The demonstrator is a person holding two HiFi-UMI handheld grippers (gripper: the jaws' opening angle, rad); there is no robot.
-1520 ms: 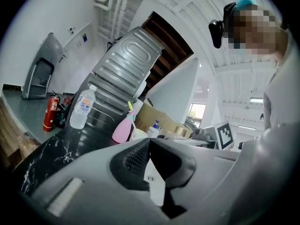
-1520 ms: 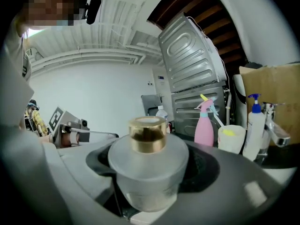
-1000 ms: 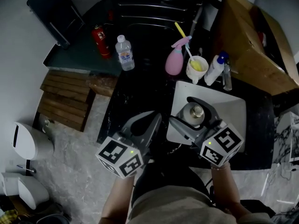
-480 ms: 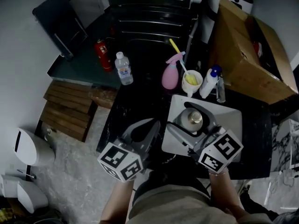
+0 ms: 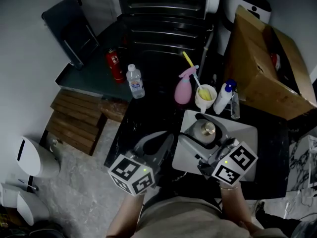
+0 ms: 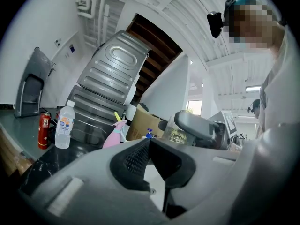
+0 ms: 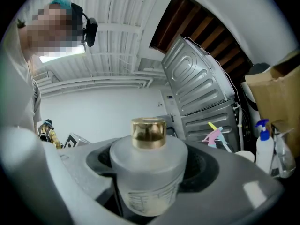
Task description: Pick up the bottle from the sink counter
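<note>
A frosted bottle with a gold cap (image 5: 204,129) sits between the jaws of my right gripper (image 5: 203,134), held above the white sink basin (image 5: 246,133). In the right gripper view the bottle (image 7: 149,172) stands upright and fills the gap of the right gripper (image 7: 150,182), which is shut on it. My left gripper (image 5: 161,136) hovers over the black counter (image 5: 132,119) just left of the basin. In its own view the left gripper (image 6: 150,142) has its jaws meeting at the tips, with nothing between them.
Along the back of the counter stand a clear water bottle (image 5: 134,82), a red extinguisher (image 5: 115,65), a pink spray bottle (image 5: 183,89), a white cup with a yellow brush (image 5: 204,96) and a blue-capped white bottle (image 5: 224,97). A cardboard box (image 5: 267,68) sits at the right, wooden slats (image 5: 74,123) at the left.
The head view has shifted, so the counter objects sit lower in frame. The right gripper has kept the bottle over the basin. The left gripper has stayed beside it.
</note>
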